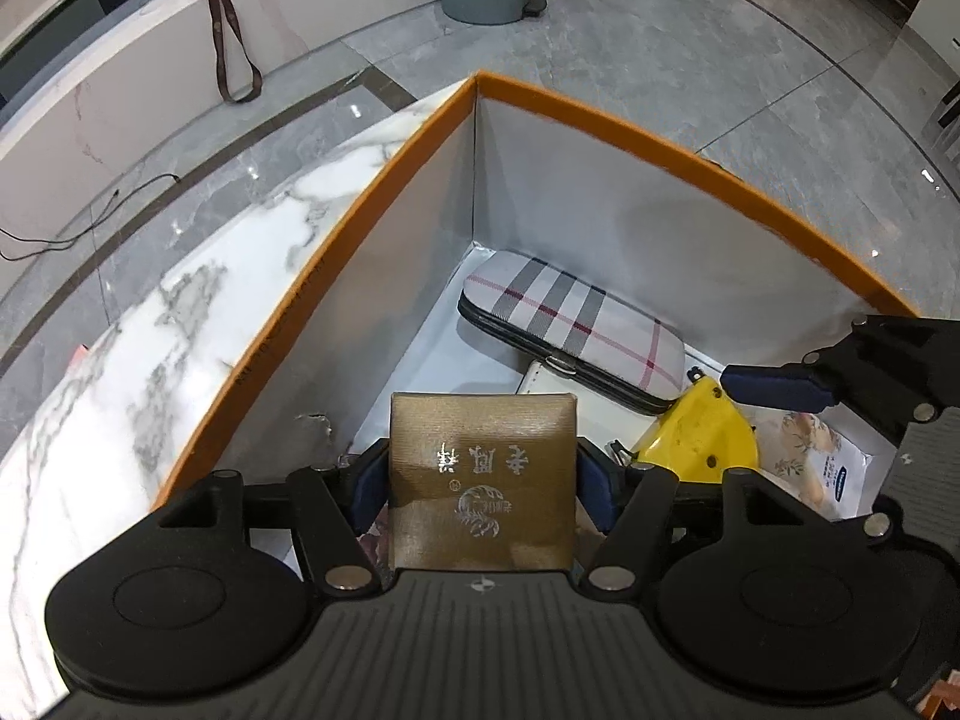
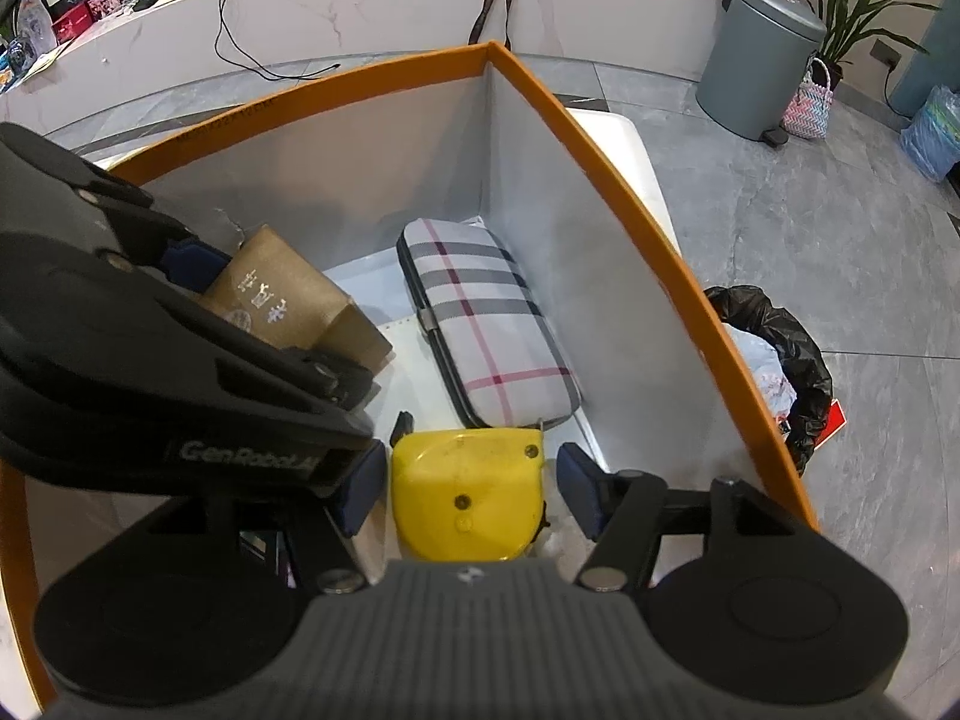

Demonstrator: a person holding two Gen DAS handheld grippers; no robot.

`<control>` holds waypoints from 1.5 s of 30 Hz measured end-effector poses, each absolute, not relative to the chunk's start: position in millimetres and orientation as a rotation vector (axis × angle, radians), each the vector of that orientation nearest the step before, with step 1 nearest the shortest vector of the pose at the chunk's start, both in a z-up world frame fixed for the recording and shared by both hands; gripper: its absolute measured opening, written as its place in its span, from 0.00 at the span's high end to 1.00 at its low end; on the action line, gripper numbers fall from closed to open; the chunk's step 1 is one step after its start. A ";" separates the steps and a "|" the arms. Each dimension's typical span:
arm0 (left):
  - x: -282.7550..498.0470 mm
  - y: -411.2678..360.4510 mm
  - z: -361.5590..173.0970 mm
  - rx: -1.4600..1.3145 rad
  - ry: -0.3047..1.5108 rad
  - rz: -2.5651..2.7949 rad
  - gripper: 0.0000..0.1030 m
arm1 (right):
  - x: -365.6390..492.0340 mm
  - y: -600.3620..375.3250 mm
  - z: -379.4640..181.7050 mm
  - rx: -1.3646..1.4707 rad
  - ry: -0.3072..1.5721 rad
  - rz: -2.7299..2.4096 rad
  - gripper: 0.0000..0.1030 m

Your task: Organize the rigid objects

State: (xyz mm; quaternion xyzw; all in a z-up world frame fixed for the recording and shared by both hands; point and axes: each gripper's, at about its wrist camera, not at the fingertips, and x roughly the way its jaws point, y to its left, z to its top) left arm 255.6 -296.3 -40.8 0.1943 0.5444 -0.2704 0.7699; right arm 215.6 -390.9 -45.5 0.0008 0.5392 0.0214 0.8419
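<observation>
Both grippers are inside an orange-rimmed box [image 1: 600,114] with grey inner walls [image 2: 588,138]. My left gripper [image 1: 483,480] is shut on a gold-brown carton [image 1: 483,480] with silver characters, held above the box floor; it also shows in the right wrist view [image 2: 282,300]. My right gripper [image 2: 468,492] stands open around a yellow tape measure [image 2: 465,492], with gaps on both sides; the tape measure also shows in the left wrist view [image 1: 696,438]. A plaid hard case [image 1: 576,324] lies at the far corner of the box [image 2: 486,330].
The box stands on a white marble table [image 1: 180,312]. A white packet [image 1: 840,462] lies on the box floor at right. On the floor beyond are a grey bin [image 2: 762,60], a black-lined waste basket [image 2: 780,360] and a woven bag [image 2: 813,102].
</observation>
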 end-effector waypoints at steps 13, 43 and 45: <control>235.3 -290.5 -1.2 0.419 1.125 -0.538 0.24 | 203.7 -390.5 -20.8 -0.008 1.081 0.050 0.24; 135.9 -248.4 73.2 0.227 0.952 -0.435 0.16 | 112.6 -386.8 54.8 -0.020 0.859 0.006 0.15; 127.4 -246.3 72.6 0.200 0.923 -0.453 0.16 | 103.0 -388.9 55.4 -0.007 0.845 -0.003 0.14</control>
